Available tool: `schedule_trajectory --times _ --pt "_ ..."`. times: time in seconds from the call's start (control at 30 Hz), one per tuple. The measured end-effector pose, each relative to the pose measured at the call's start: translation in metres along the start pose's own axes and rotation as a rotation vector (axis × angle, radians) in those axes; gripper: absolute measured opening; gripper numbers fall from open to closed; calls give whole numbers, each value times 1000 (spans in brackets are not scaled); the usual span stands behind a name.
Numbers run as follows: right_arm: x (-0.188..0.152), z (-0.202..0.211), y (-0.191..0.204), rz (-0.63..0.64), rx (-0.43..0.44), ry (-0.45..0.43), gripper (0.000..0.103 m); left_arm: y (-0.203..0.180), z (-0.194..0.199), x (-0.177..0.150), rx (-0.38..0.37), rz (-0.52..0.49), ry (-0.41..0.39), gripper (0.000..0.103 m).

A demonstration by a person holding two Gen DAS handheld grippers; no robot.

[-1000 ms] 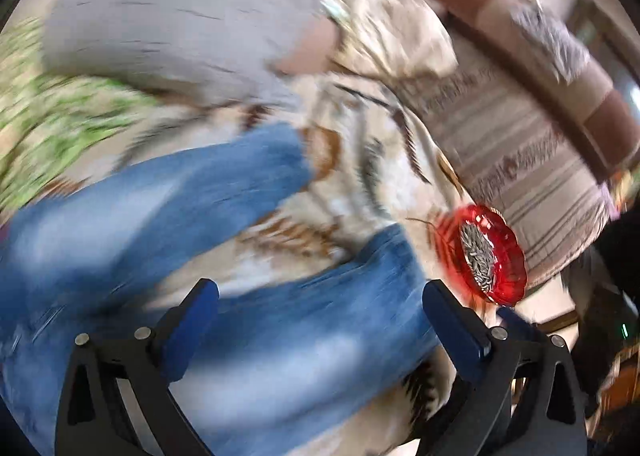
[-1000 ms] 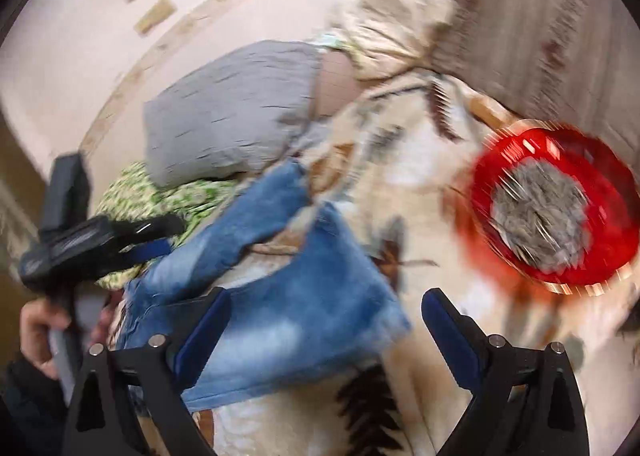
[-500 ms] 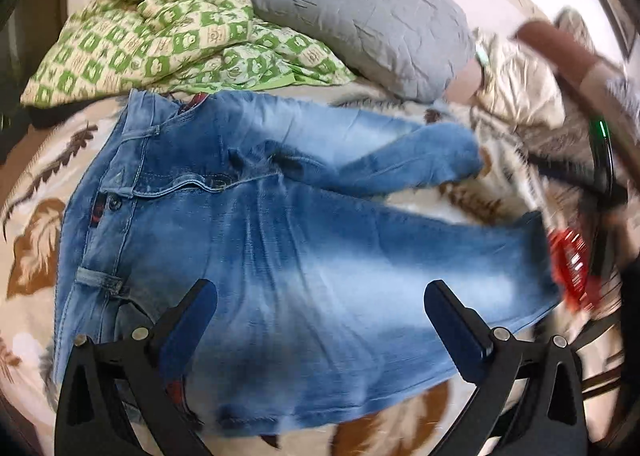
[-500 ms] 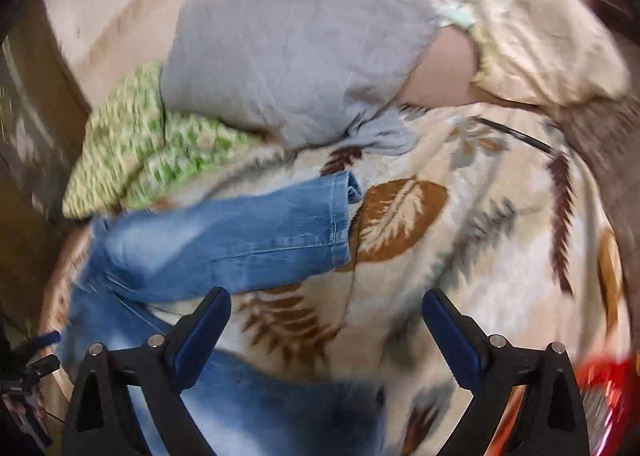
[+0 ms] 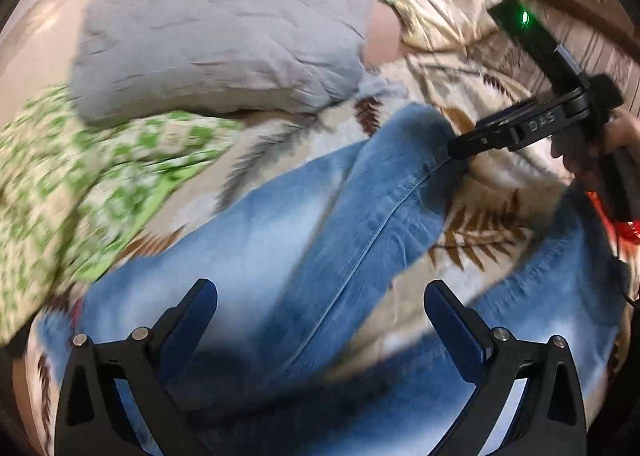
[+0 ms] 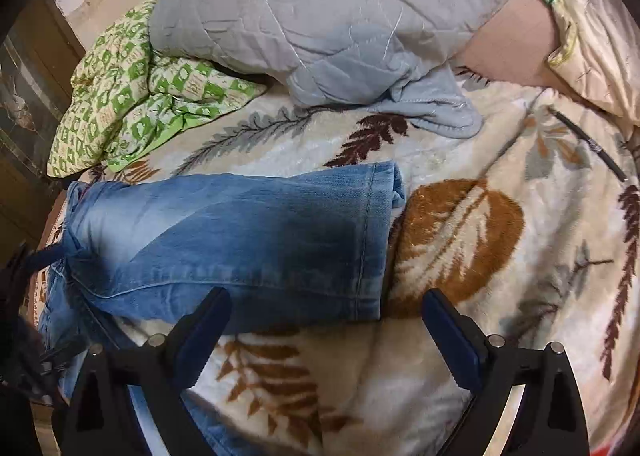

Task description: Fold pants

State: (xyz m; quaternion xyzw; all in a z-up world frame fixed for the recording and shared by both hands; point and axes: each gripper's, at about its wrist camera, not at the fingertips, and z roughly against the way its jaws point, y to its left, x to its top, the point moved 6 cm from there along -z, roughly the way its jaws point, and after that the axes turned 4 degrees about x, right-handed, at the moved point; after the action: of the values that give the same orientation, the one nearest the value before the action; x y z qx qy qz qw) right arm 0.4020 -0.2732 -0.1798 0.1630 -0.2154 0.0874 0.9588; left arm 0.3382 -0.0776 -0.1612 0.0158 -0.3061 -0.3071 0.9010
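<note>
Blue jeans (image 5: 320, 224) lie spread on a leaf-patterned blanket (image 5: 480, 232), legs apart. My left gripper (image 5: 322, 296) hovers open above the near part of the far leg, with nothing between its fingers. In the right wrist view the far leg (image 6: 240, 232) lies flat, its hem (image 6: 370, 236) pointing right. My right gripper (image 6: 326, 304) stands open just in front of that hem, over denim and blanket. In the left wrist view the right gripper (image 5: 500, 132), held by a hand (image 5: 580, 160), has its tip at the far leg's hem. The left view is blurred.
A grey quilted pillow (image 6: 328, 12) and a green patterned cloth (image 6: 132, 96) lie behind the jeans. A beige pillow (image 6: 592, 24) sits at the back right. A thin black cable (image 6: 588, 144) crosses the blanket (image 6: 500, 256). A red bowl (image 5: 630, 232) shows at the right edge.
Both views have swung. The left gripper has gone from over the waistband to over the legs. The right gripper has come down close to the far leg's hem. Both stay open.
</note>
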Motion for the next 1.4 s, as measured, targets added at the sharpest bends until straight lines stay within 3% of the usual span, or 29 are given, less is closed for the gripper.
schedule_trajectory --times 0.1,0.2,0.23,0.27,0.3,0.33,0.47,0.67,0.83,0.93,0.97,1.0,1.03,1.07,1.1,1.2,1.33,1.4 --pt "1 -10 -4 -17 36 13 86 -22 -19 10 -18 -86 18 103" --pt "-2 -20 -4 -21 81 45 58 -32 -35 14 16 -133 45 100" --pt "-5 -24 -4 -11 68 64 44 -32 -43 13 7 -130 80 91" --pt "-7 -26 -4 -4 58 73 31 -33 -50 10 -17 -121 127 49" --pt "-9 -27 -4 0 59 80 30 -33 -55 7 -34 -107 170 10" --pt "-10 -25 -4 3 67 76 28 -32 -57 5 -52 -83 205 9" --pt "-11 -1 -2 39 64 28 24 -42 -30 13 -70 -114 137 5" --pt "-23 57 -3 127 52 14 24 -72 10 16 -46 -225 37 6" --pt "-67 38 -10 158 -35 201 24 -97 -28 -16 -25 -288 186 10" --pt "-81 29 -14 154 -65 217 27 -100 -31 -22 14 -290 158 11" --pt "-81 30 -15 148 -72 203 32 -99 -30 -21 21 -278 163 15" --pt "-79 34 -16 133 -77 184 40 -97 -30 -20 31 -265 170 26" --pt "-77 38 -19 117 -92 169 62 -93 -29 -18 59 -253 178 37" --pt "-76 42 -21 104 -114 153 82 -85 -28 -15 101 -239 182 69" --pt "-74 49 -24 93 -134 131 84 -78 -23 -11 139 -206 166 93" --pt "-65 80 -26 53 -118 33 84 -63 14 4 106 -78 52 95" --pt "-52 118 -13 26 -111 -85 84 -43 63 2 131 16 -31 95" --pt "-46 131 5 37 -88 -132 86 -28 86 -14 169 56 -56 95"
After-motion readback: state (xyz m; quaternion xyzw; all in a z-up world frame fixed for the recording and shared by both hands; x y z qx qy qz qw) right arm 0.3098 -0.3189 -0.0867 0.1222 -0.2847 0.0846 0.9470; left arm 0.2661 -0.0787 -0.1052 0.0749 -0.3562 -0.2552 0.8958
